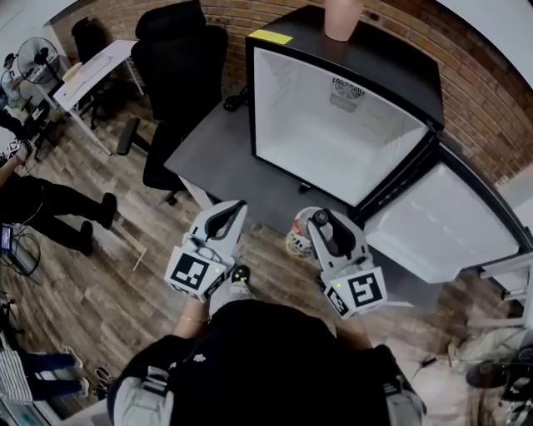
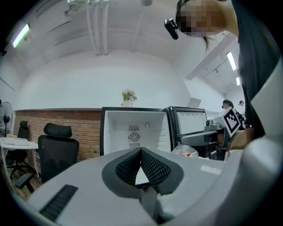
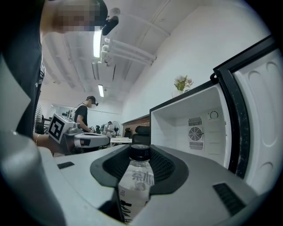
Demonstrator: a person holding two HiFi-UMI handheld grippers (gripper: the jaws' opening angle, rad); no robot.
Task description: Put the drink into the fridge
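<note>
A clear drink bottle [image 3: 137,181] with a black cap and a white label lies along the jaws of my right gripper [image 3: 140,154], which is shut on it. From the head view the bottle [image 1: 301,231] shows under the right gripper [image 1: 323,223], just in front of the table. The black fridge [image 1: 333,125] stands open ahead with a bare white inside, its door [image 1: 450,216] swung out to the right. My left gripper [image 1: 237,208] is held beside the right one, level with it. Its pads [image 2: 150,165] meet at the tips with nothing between them.
The fridge stands on a low dark grey table [image 1: 225,158]. A pink vase [image 1: 341,17] sits on top of the fridge. A black office chair [image 1: 179,58] and a white desk [image 1: 92,71] are at the back left. A person [image 1: 42,200] sits at the far left.
</note>
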